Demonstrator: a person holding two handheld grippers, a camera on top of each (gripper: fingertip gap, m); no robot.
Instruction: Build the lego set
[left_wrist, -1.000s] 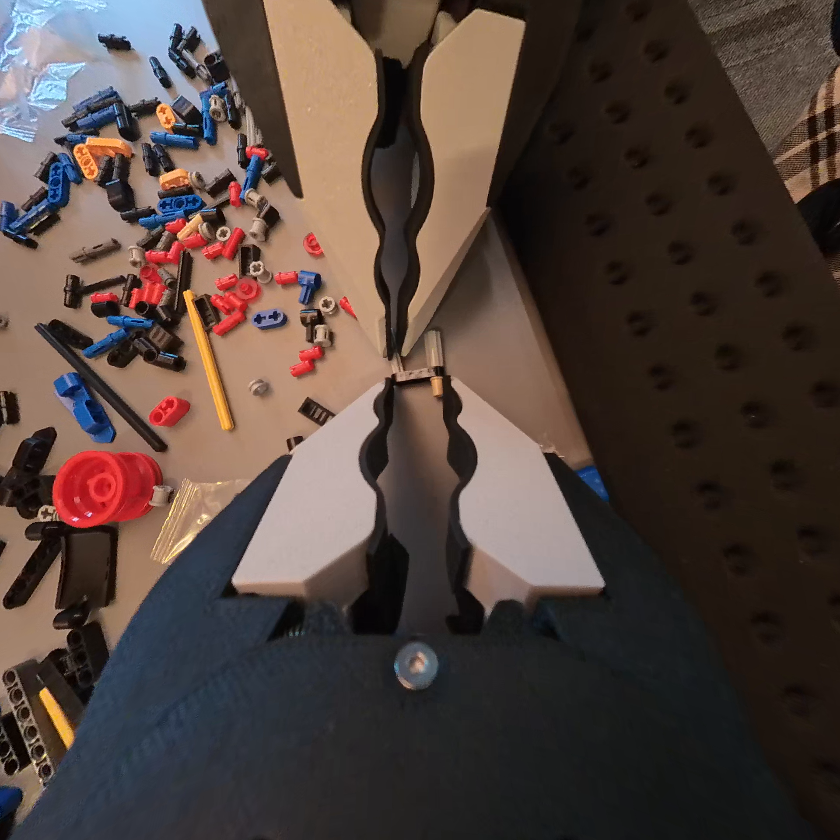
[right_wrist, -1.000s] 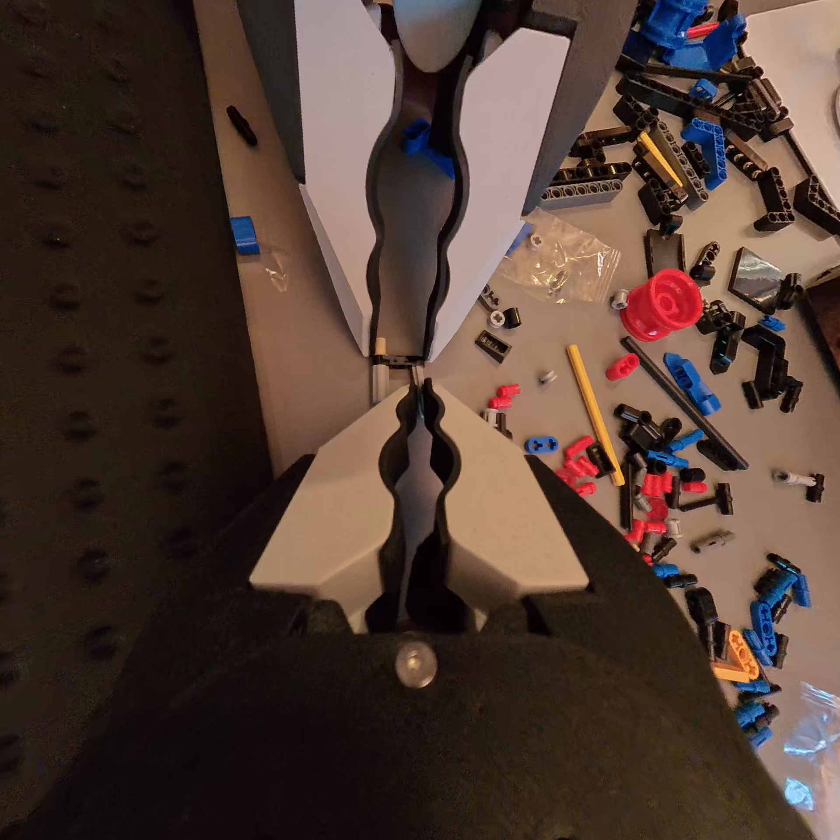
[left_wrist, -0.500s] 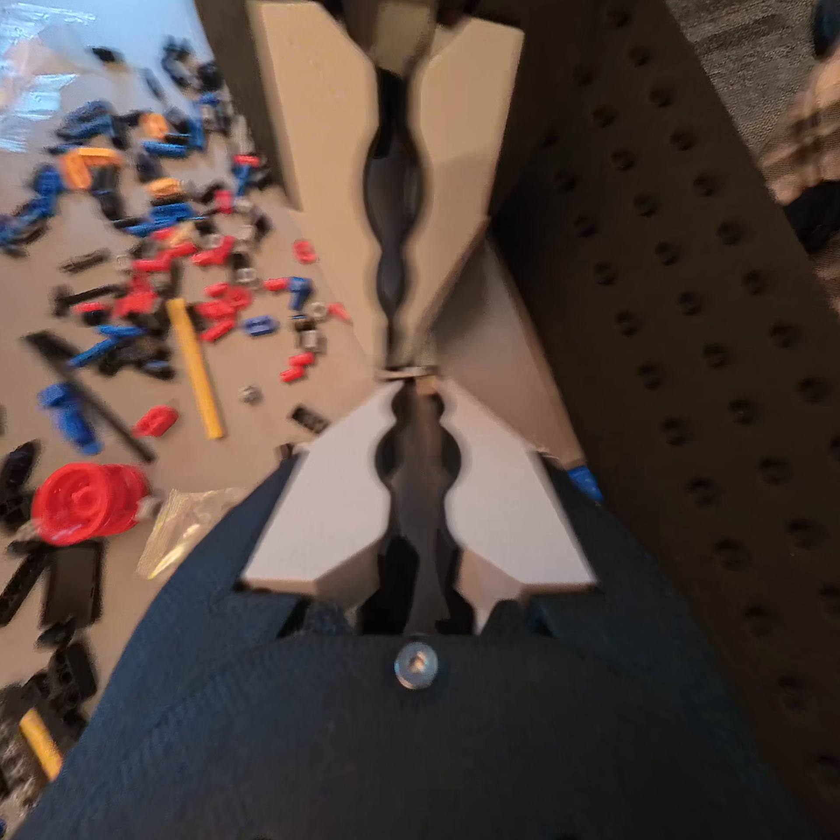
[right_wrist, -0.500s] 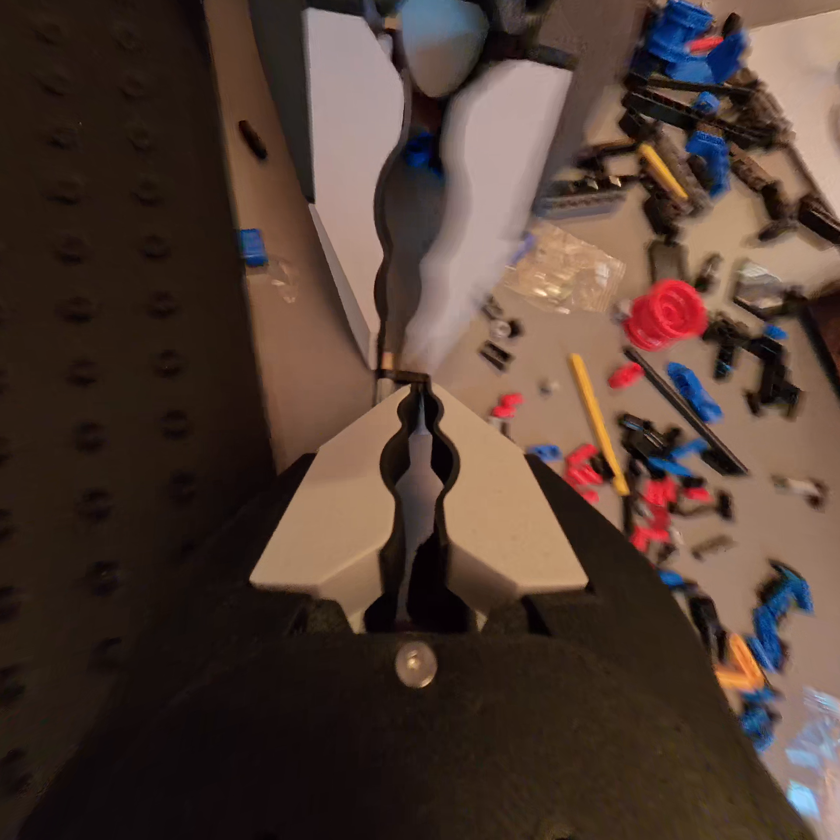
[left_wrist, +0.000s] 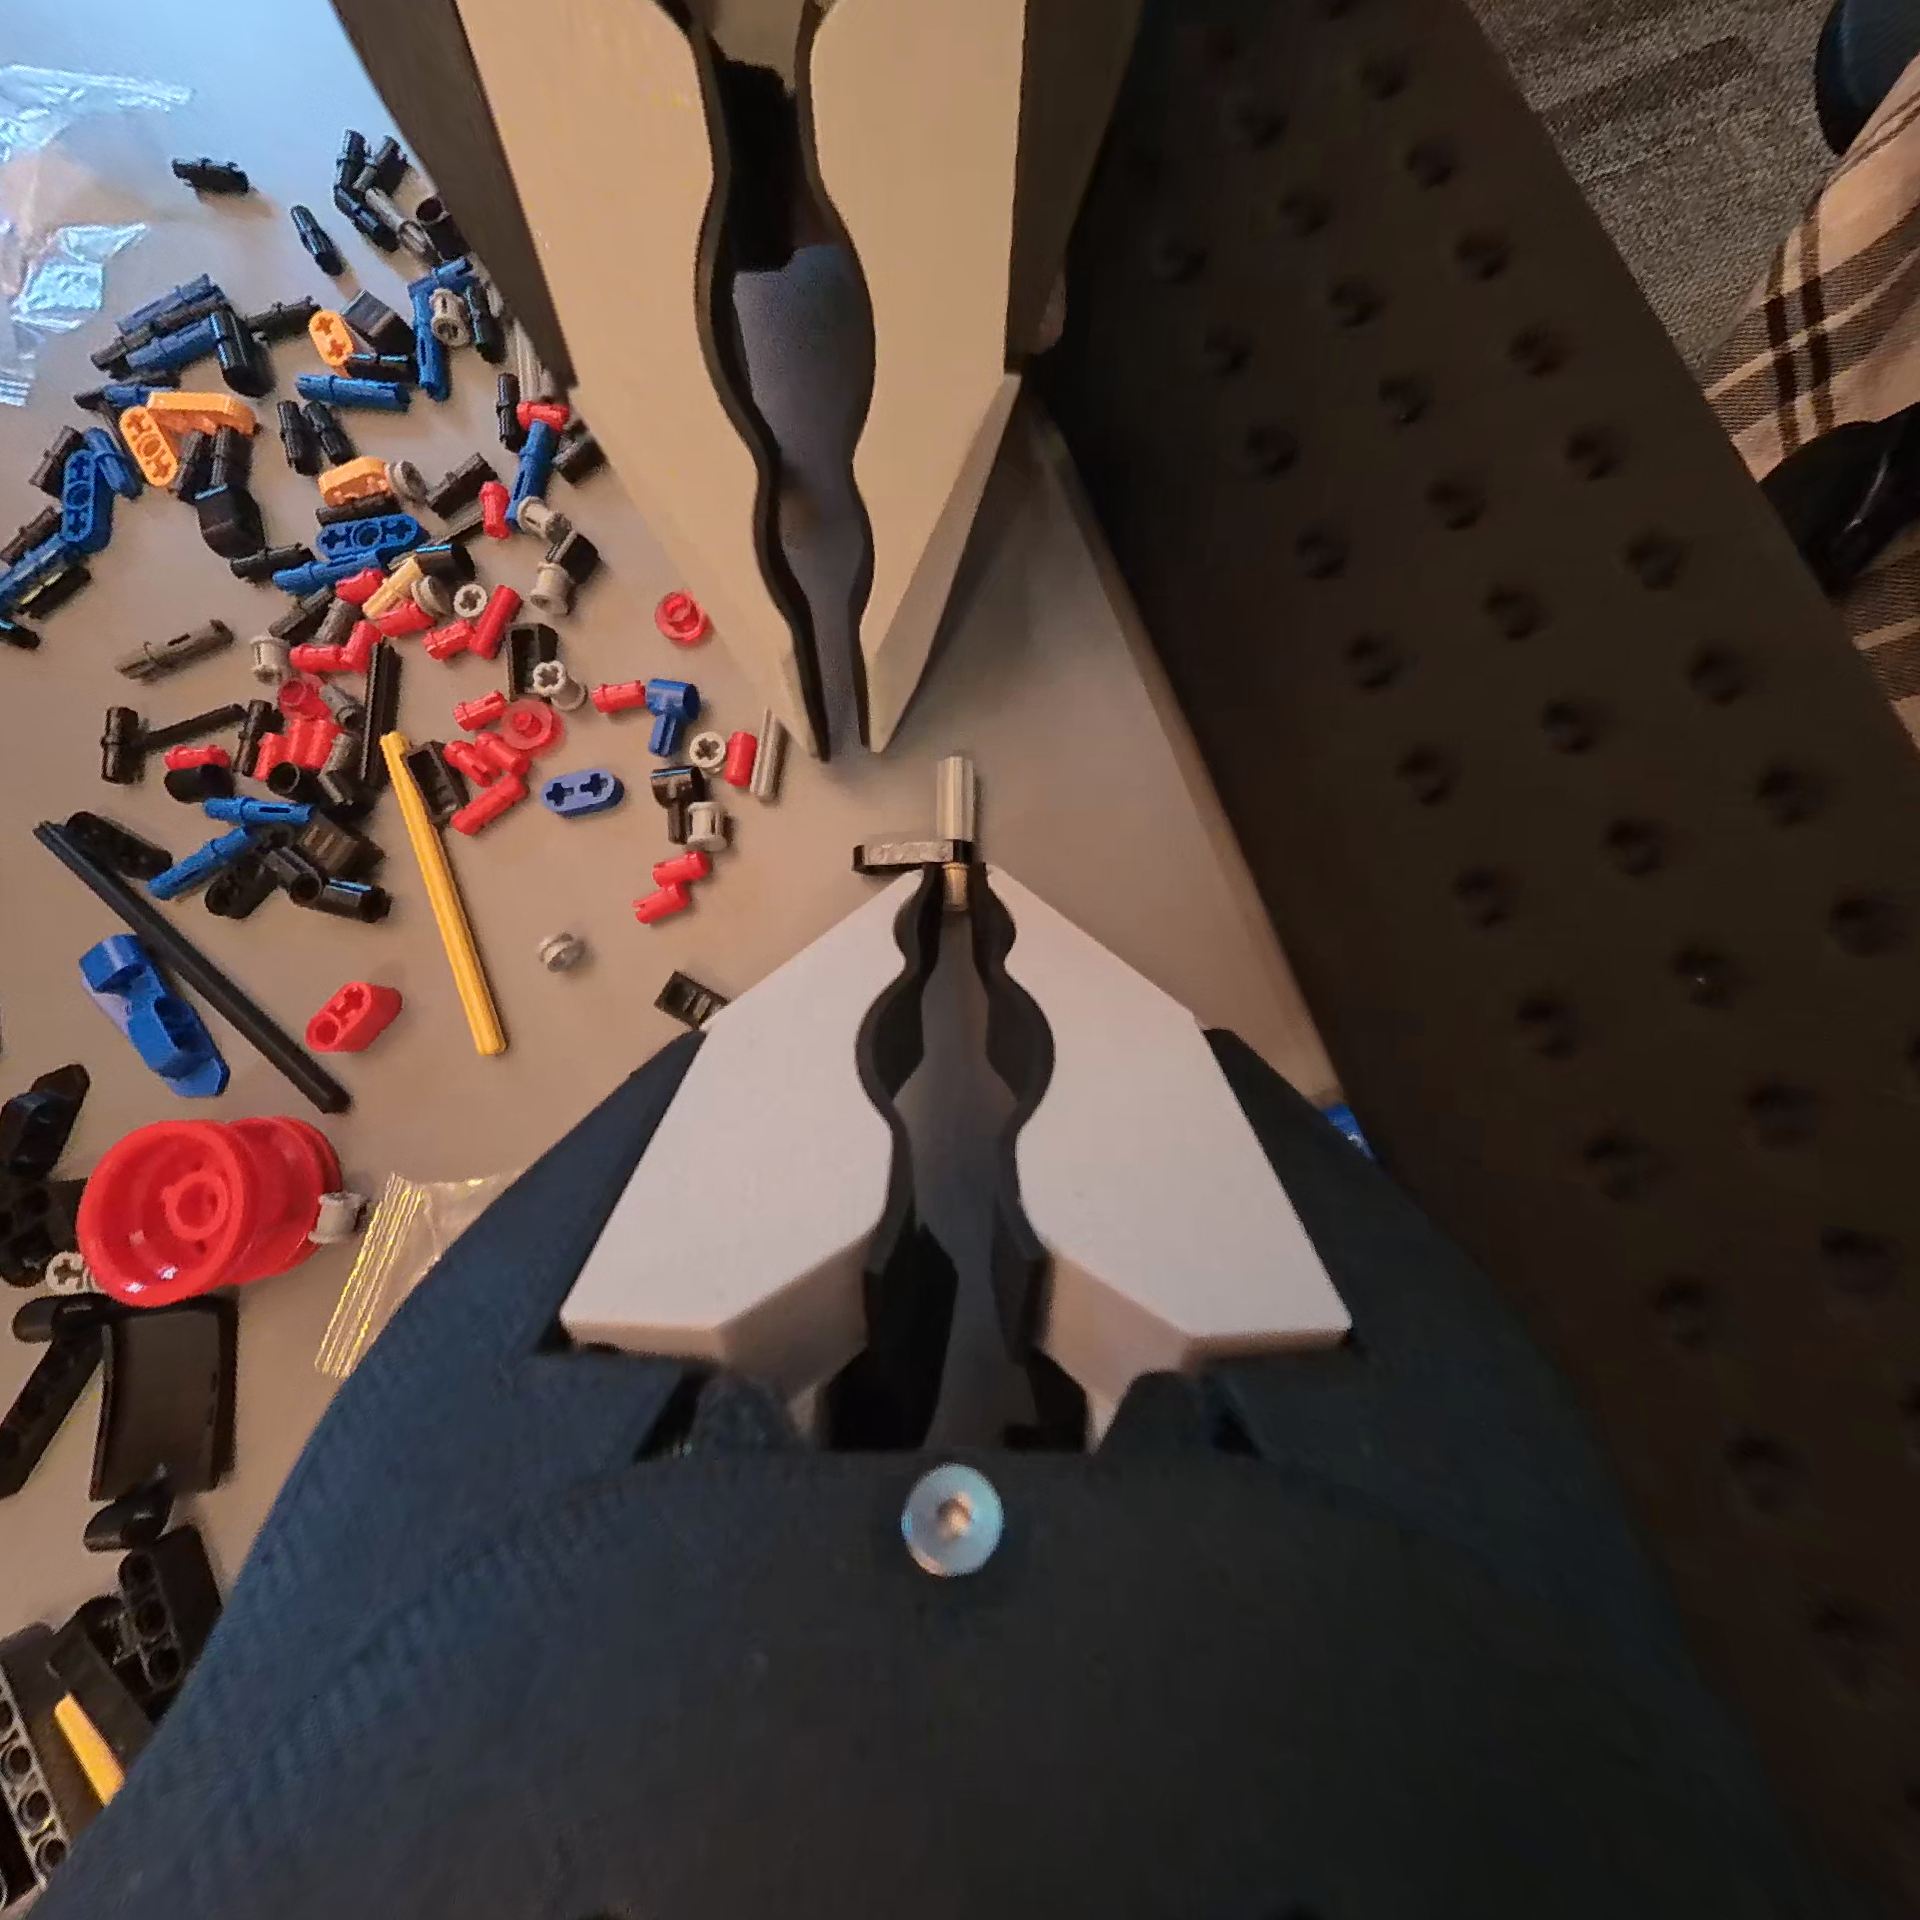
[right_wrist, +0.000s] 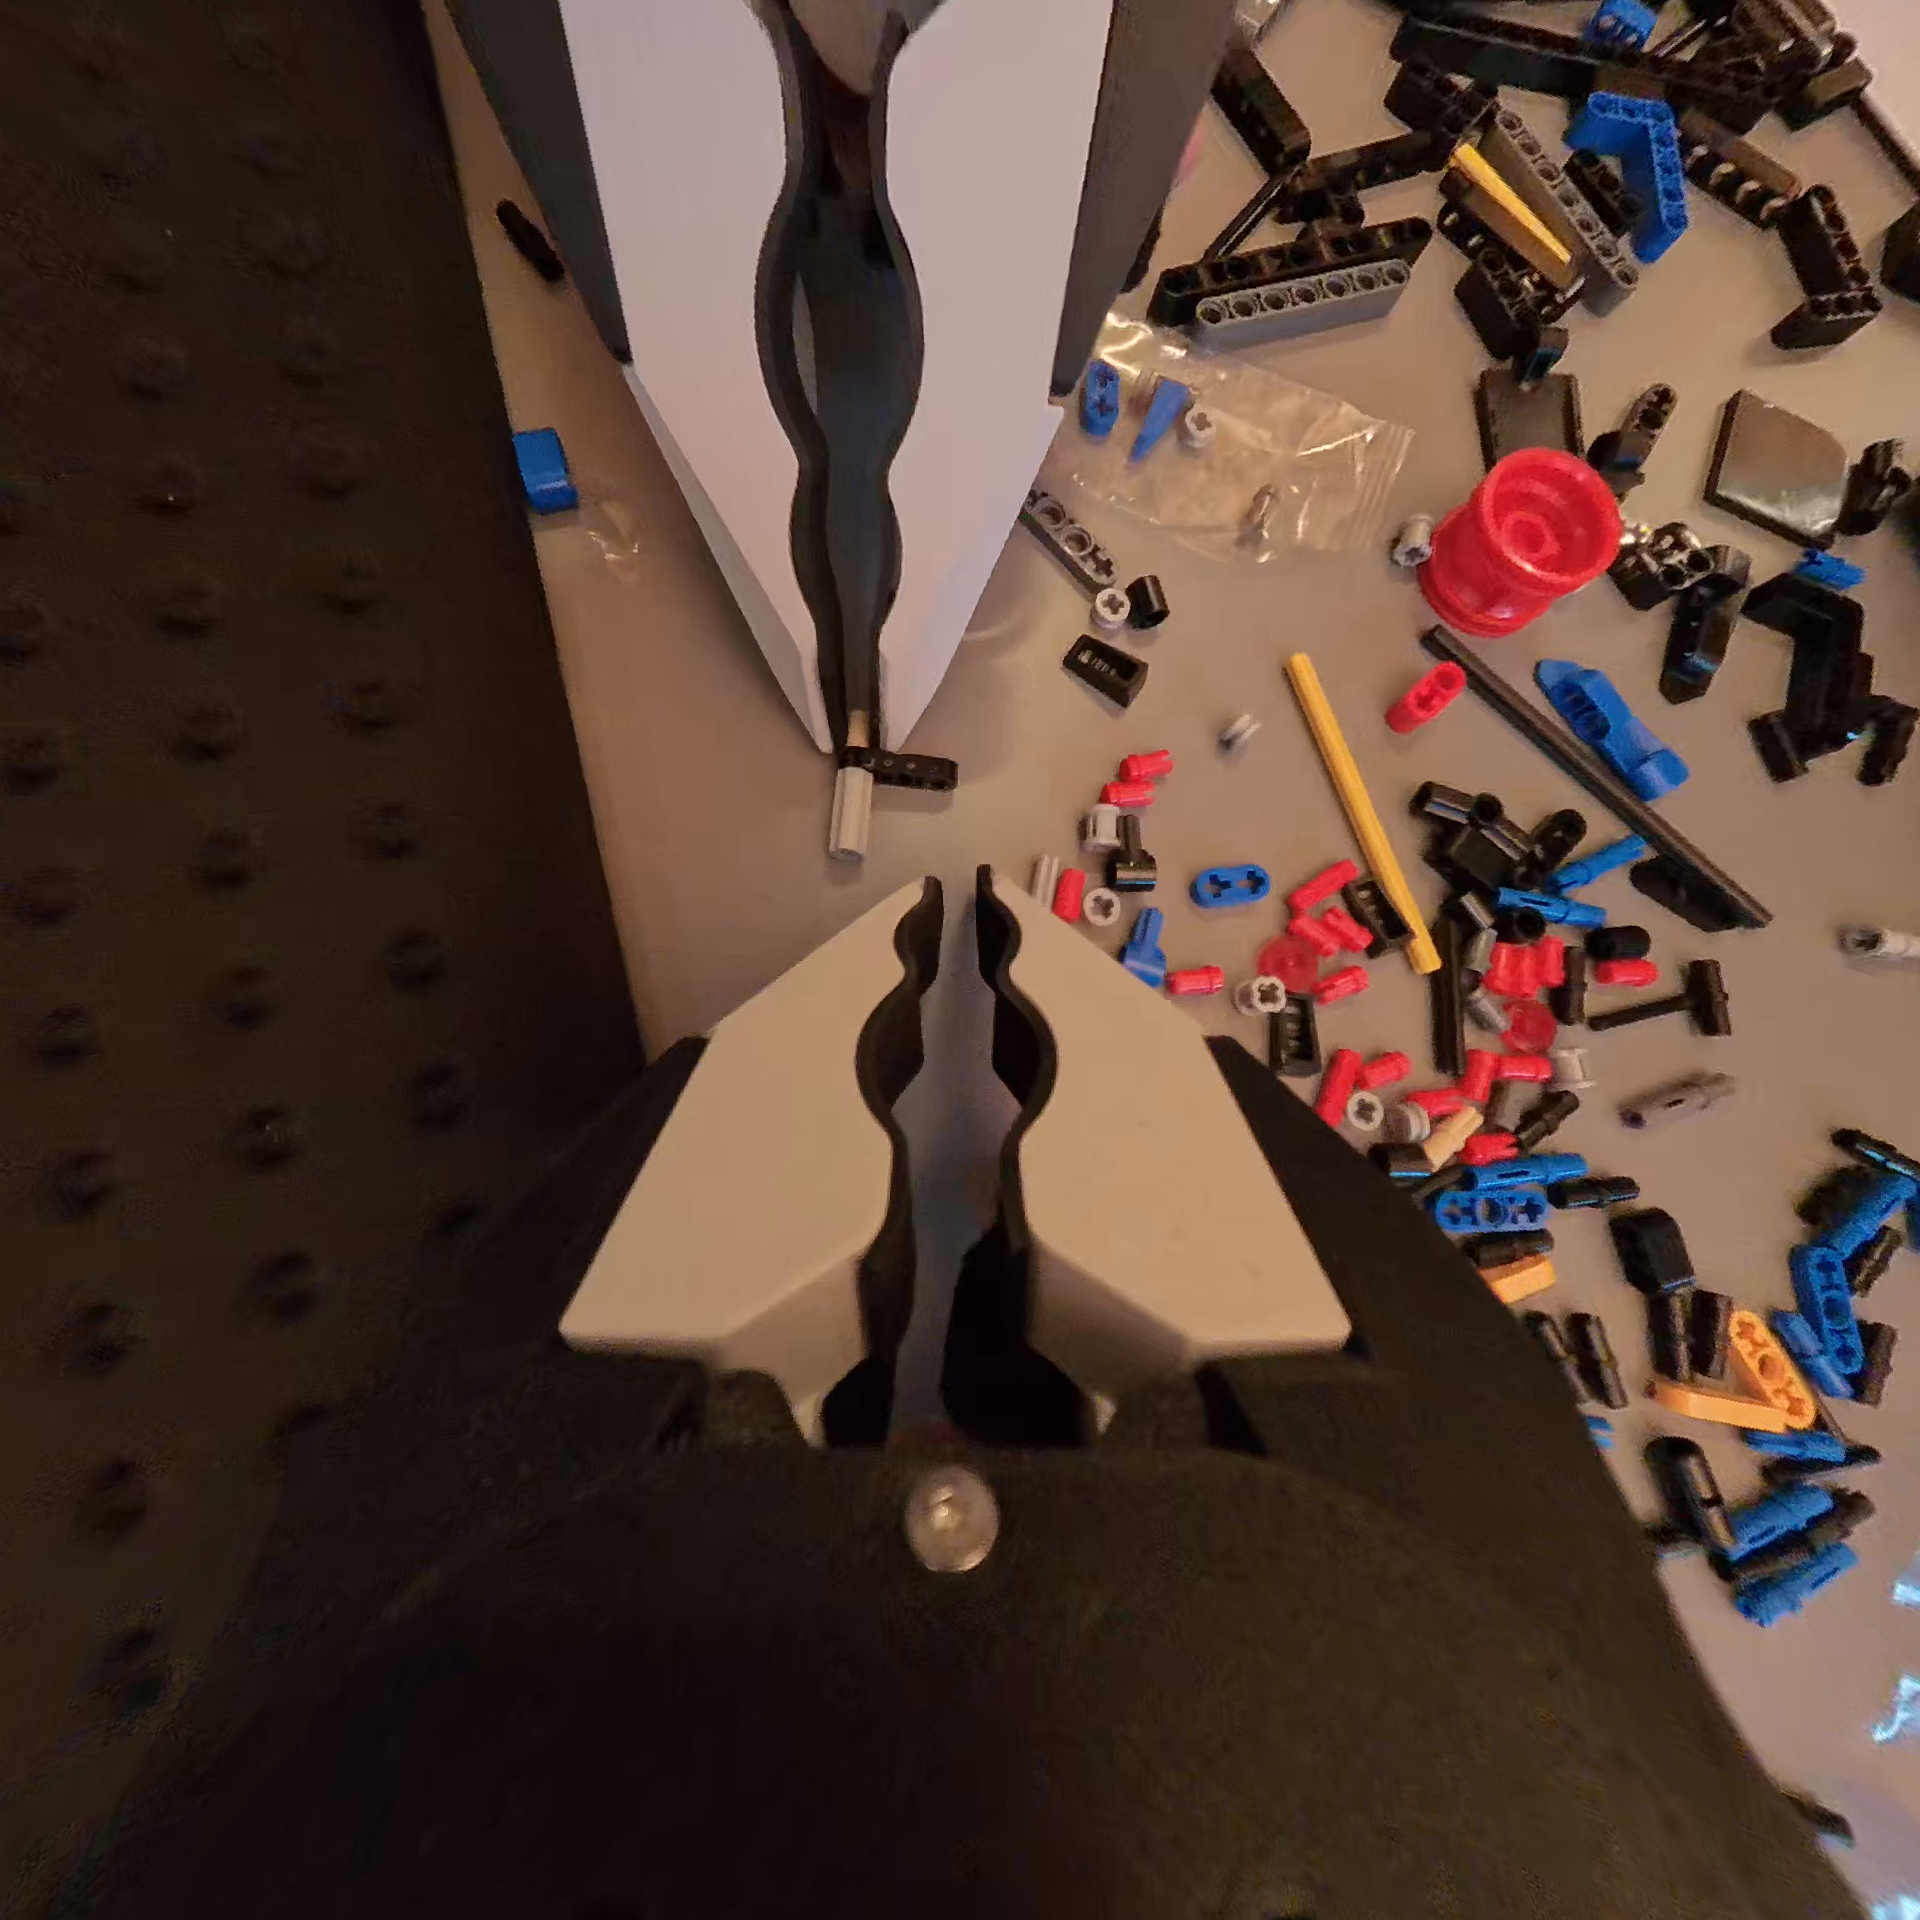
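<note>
My left gripper is shut on the tan end of a grey pin that passes through one end of a small black beam. The beam sticks out sideways just past the fingertips, above the grey table. In the right wrist view the same left gripper comes in from the top holding the pin and beam. My right gripper faces it a short way off, its jaws slightly apart and empty. It also shows at the top of the left wrist view.
Many loose red, blue, black and orange pieces lie scattered on the table. Among them are a red wheel, a yellow axle and a clear bag. A dark dotted mat borders the table. A small blue piece lies near it. The grippers are tip to tip, or close to it. About 8 cm separates my left fingertips from the small blue piece.
My right gripper has let go of the small assembly, opened slightly and drawn back. My left gripper has narrowed from spanning the beam to pinching the pin's end.
</note>
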